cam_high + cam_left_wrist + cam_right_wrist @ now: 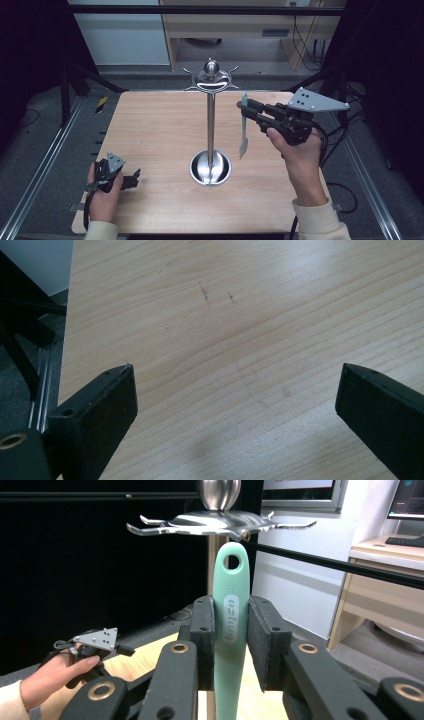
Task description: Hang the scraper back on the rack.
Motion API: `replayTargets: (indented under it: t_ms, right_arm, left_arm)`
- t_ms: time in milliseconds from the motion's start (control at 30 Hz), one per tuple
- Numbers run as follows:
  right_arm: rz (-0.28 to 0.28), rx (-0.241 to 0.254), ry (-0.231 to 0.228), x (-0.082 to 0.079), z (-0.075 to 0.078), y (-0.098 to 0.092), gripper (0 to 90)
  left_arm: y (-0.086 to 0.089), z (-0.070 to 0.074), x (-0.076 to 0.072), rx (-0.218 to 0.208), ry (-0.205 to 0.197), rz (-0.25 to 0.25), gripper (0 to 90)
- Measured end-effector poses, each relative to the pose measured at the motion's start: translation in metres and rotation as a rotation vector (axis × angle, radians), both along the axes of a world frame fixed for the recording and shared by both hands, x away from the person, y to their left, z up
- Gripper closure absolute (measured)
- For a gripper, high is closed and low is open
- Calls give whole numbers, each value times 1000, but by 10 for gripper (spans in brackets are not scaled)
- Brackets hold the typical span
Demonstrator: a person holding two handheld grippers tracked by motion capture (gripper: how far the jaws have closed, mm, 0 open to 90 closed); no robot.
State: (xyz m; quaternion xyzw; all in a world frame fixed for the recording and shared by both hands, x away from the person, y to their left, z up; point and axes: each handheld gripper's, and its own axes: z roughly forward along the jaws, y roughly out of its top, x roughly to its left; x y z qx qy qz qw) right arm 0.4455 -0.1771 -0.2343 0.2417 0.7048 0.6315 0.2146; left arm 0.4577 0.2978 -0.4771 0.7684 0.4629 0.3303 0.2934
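1. The right gripper [243, 108] is clamped on a mint-green utensil [244, 131]; in the right gripper view both black pads [204, 640] press flat on the two sides of its handle [230, 630].
2. The utensil hangs upright above the wooden table [155, 135], well clear of the board, with its green handle up and a pale metal blade end pointing down.
3. It sits just right of the steel stand [211, 125], near the pole and apart from it. In the right gripper view the handle's hanging hole [232, 561] lies just under the stand's ring of hooks [220, 522]; whether it touches a hook I cannot tell.
4. The stand has a round, shallow, dish-like base [210, 167]. Only the pole rises from the base, and the metal mirrors that pole.
5. The hooks under the ball top carry no utensil.
6. White raised lettering runs lengthwise down the handle inside an oval; it seems to be a brand mark, but I cannot read it with certainty.
7. The left gripper [131, 180] rests low at the near left of the table in the person's left hand [102, 192]. Its jaws stand wide apart over bare wood in the left gripper view, with nothing between them.
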Motion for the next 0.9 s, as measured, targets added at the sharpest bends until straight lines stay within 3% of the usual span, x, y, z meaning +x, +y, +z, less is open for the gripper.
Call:
replayTargets:
  t_ms: [900]
  right_arm:
    - [48, -11, 28, 16, 15, -4, 742]
  left_arm:
    - [-1, -1, 0, 3, 1, -2, 31]
